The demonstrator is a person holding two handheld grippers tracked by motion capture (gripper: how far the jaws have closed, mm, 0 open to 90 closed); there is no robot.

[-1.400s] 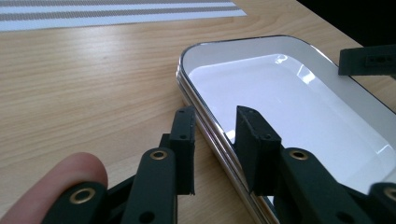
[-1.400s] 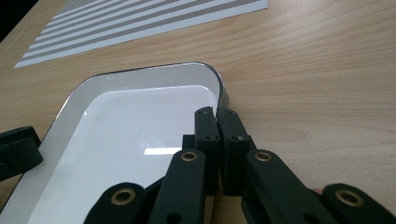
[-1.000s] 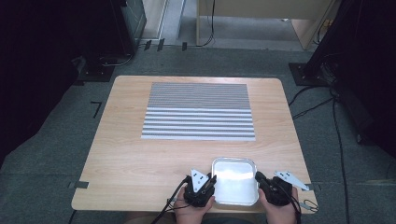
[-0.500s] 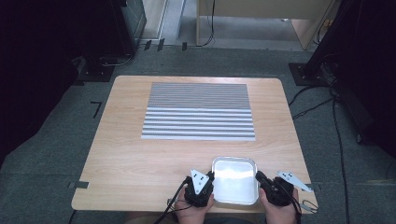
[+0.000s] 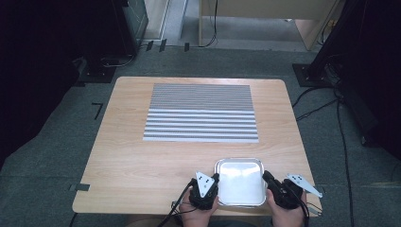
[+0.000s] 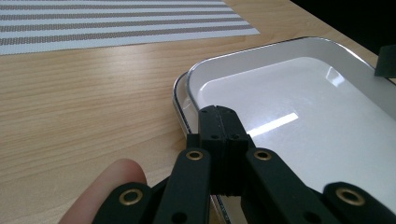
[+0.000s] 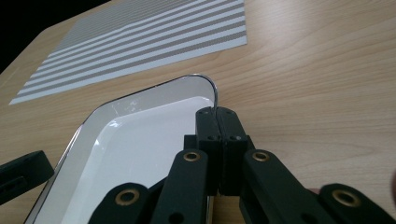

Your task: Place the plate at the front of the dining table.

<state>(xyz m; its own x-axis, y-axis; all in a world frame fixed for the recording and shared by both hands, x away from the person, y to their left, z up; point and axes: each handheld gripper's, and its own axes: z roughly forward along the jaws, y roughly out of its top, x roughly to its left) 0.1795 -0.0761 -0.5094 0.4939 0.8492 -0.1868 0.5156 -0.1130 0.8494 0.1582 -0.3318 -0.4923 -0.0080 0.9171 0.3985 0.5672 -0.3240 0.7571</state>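
Bottom centre of the high view: two hands at the near table edge, one gripper on either side of a white tray [image 5: 239,182] with a metal rim; left gripper [image 5: 213,181] at the tray's left rim, right gripper [image 5: 265,178] at its right rim.

Left gripper view: jaws pressed together with the tray's left rim between them, low centre of frame; so the left gripper is clamped on the tray; a fingertip [image 6: 109,184] shows at lower left beside the linkage; tray interior fills the right half, bare and glossy, with light glare.

Right gripper view: same picture mirrored; right gripper's jaws closed flat on the right rim near the tray's far corner; the other gripper's dark tip sits at lower left across the tray.

Judgement: a pinch on opposite rims balances the tray, so it can be lifted level and carried without tipping; one-sided hold would let it sag.

Tray rests near the front edge of the wooden table [image 5: 123,161]; whether it is raised off the wood I cannot tell.

Farther, centre of the high view: striped placemat [image 5: 201,113], flat, well apart from the tray; plausibly the destination.

Upper frame: grey floor, cables, dark stands.
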